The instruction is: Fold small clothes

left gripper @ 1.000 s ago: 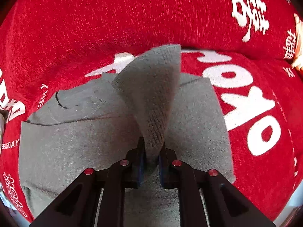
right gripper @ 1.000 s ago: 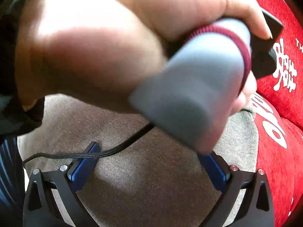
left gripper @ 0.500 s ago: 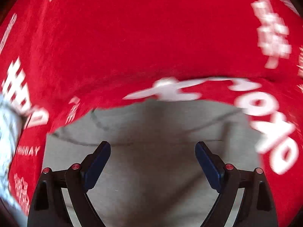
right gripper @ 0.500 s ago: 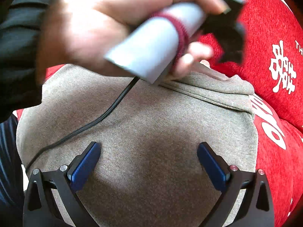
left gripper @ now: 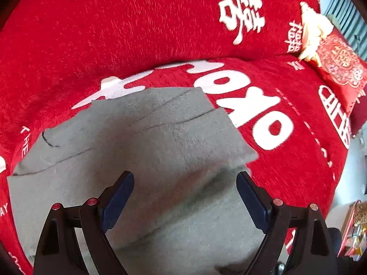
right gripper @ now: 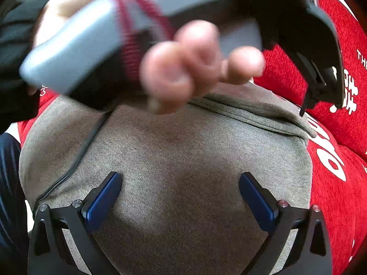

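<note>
Two open grippers were seen over one grey garment (left gripper: 146, 151), which lay flat on the red blanket (left gripper: 114, 34); a second before, a flap of that cloth had been pinched upright in the left gripper (left gripper: 184, 197), whose jaws had since been opened, so that nothing was held between them and the flap had been laid down across the body; one fold was thus judged to have been set, with layered edges left showing at the far side; the right gripper (right gripper: 180, 200) was kept wide apart above the nearer part of the garment (right gripper: 174, 160), no cloth being pressed by its pads; in the right wrist view the person's hand (right gripper: 195, 68) and the left tool's grey handle (right gripper: 75, 45) were seen blurred just above the cloth, a black cable (right gripper: 78, 153) trailing over the near left part; the far right corner of the garment was found lying free on the blanket, close to the white lettering (left gripper: 259, 112), and the near edge was hidden behind the tools; open blanket was left to the right and beyond, up to the cushion (left gripper: 339, 61), well apart; room for the next fold was judged ample on that side.
</note>
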The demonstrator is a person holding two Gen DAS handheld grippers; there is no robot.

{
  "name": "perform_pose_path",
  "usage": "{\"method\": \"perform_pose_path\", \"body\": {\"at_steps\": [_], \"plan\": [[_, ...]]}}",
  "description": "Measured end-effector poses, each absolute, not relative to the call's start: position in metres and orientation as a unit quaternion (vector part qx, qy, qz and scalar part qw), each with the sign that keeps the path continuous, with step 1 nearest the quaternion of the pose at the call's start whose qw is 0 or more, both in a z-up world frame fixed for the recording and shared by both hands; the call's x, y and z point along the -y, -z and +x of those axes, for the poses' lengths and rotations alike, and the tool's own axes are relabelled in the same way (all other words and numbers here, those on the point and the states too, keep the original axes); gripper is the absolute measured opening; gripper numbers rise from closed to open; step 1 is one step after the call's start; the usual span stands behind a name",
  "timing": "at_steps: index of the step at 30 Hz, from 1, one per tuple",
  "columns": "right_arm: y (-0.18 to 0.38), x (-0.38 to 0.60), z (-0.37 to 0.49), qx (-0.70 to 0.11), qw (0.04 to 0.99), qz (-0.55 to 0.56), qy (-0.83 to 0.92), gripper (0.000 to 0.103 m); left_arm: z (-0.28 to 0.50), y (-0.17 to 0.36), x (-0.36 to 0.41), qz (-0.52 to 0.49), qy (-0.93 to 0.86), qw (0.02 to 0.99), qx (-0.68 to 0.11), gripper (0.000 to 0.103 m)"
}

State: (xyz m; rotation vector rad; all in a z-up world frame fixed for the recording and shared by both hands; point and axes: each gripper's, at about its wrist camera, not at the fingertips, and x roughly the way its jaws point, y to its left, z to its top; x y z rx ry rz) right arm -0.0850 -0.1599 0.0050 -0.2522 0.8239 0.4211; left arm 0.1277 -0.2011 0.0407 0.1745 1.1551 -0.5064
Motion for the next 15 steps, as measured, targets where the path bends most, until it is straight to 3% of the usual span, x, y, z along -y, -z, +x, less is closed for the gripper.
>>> {"method": "perform_pose_path", "body": {"at_steps": [4, 8, 15], "plan": [[-0.004, 0.160, -0.088, -0.396, 0.887, -0.120, -0.204, 0.103, 0.133, -0.011, 0.220, 0.114, 0.220, 0.784, -0.570, 0.092], [-0.004, 0.163, -0.088, -0.397, 0.886, -0.118, -0.208, 0.103, 0.116, -0.019, 0.207, 0.121, 0.226, 0.801, -0.541, 0.092], [-0.030, 0.180, -0.086, -0.369, 0.895, -0.142, -0.206, 0.102, 0.106, -0.040, 0.057, 0.026, 0.057, 0.866, -0.497, 0.092]]}}
